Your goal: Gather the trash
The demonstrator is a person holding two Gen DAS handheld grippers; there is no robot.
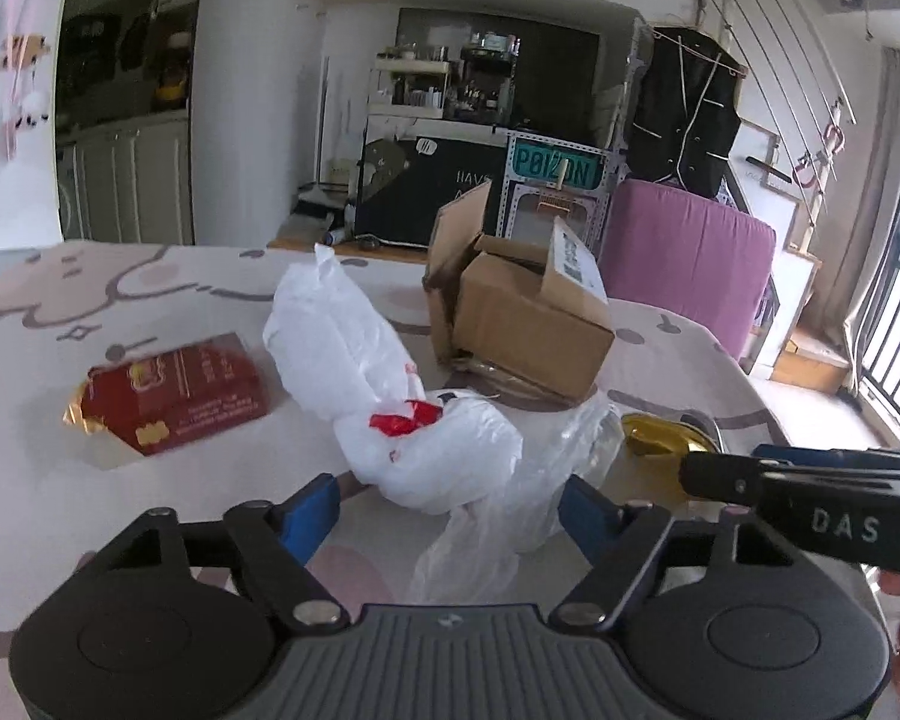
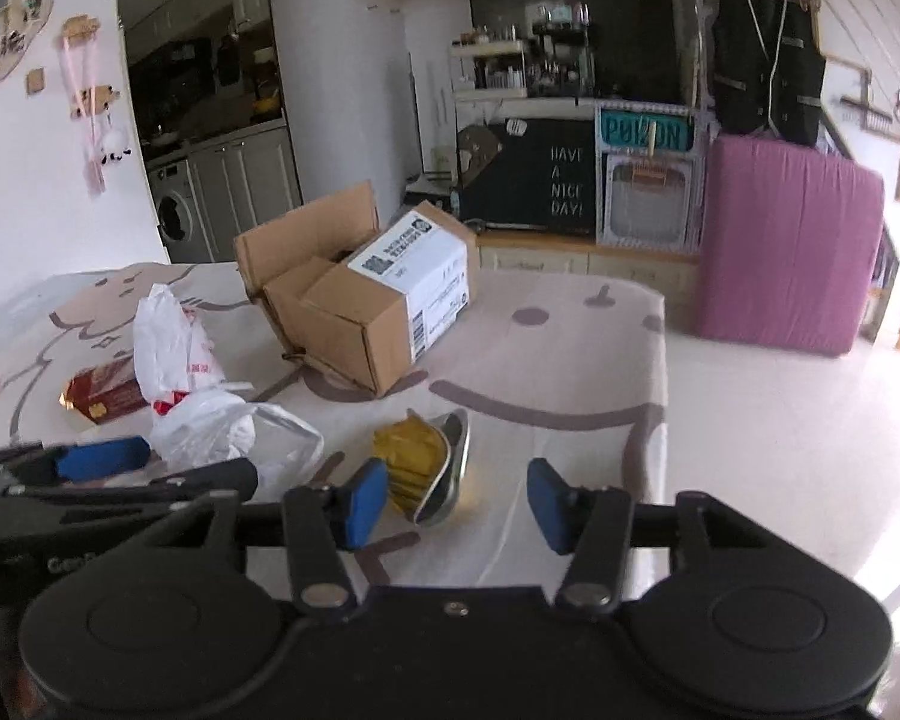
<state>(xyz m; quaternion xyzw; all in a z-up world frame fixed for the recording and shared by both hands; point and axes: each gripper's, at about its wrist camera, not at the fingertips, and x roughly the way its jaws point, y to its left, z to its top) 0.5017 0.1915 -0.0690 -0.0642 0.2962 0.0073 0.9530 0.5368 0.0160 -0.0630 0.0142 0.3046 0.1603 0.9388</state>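
Observation:
Trash lies on a table with a cartoon-print cloth (image 1: pixel 42 468). A white plastic bag (image 1: pixel 384 396) with red print lies in the middle, with clear plastic film (image 1: pixel 546 480) beside it. My left gripper (image 1: pixel 450 507) is open, its blue pads on either side of the bag's near end. A red snack box (image 1: pixel 177 399) lies to the left. An open cardboard box (image 1: pixel 528 330) stands behind. A gold foil wrapper (image 2: pixel 417 462) lies just ahead of my right gripper (image 2: pixel 456 507), which is open and empty.
The table's right edge (image 2: pixel 660 420) drops to a pale floor. A purple covered block (image 2: pixel 786 246) stands by the far wall. Cabinets, shelves and a washing machine (image 2: pixel 177 216) are in the background. The left gripper's arm shows in the right wrist view (image 2: pixel 102 462).

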